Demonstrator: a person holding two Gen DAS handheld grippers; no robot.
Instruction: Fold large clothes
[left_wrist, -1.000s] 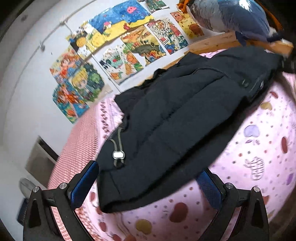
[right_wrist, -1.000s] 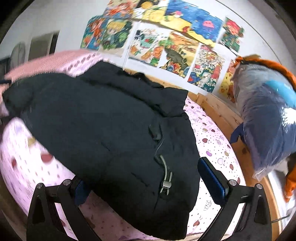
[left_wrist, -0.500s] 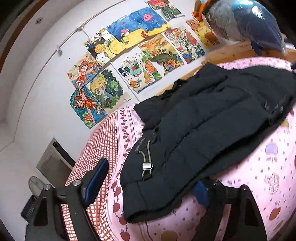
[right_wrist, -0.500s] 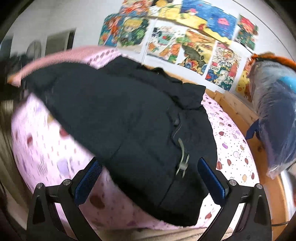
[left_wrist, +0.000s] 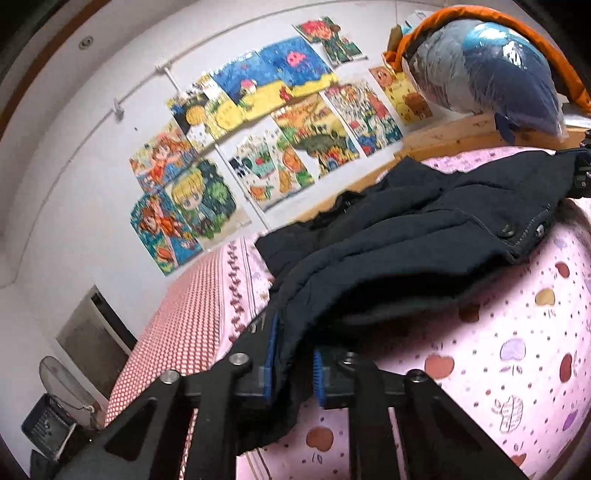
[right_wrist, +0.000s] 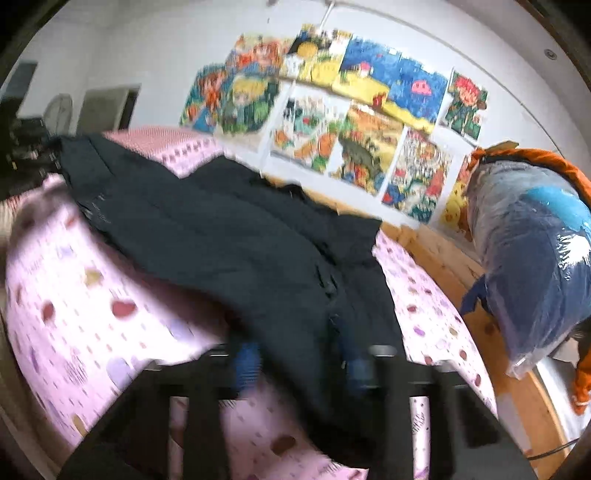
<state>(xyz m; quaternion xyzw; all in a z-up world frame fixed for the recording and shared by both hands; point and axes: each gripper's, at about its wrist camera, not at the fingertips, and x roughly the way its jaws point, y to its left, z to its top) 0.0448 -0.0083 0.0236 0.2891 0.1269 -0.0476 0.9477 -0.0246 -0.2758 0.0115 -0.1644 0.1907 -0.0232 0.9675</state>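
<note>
Two blue-padded fingers of the left gripper (left_wrist: 291, 363) pinch a hem corner of the black padded jacket (left_wrist: 424, 236), the gap between them nearly closed on the fabric. That jacket sprawls across the pink fruit-print bedsheet (left_wrist: 517, 350), with bare sheet to its right and a red checked cover (left_wrist: 184, 317) to its left. From the right wrist, blurred by motion, the right gripper (right_wrist: 299, 363) straddles the jacket's (right_wrist: 236, 240) near edge, fingers narrowed around the cloth and apparently gripping it. Bare bedsheet (right_wrist: 74, 302) lies left, a wooden bed frame (right_wrist: 450, 266) right.
</note>
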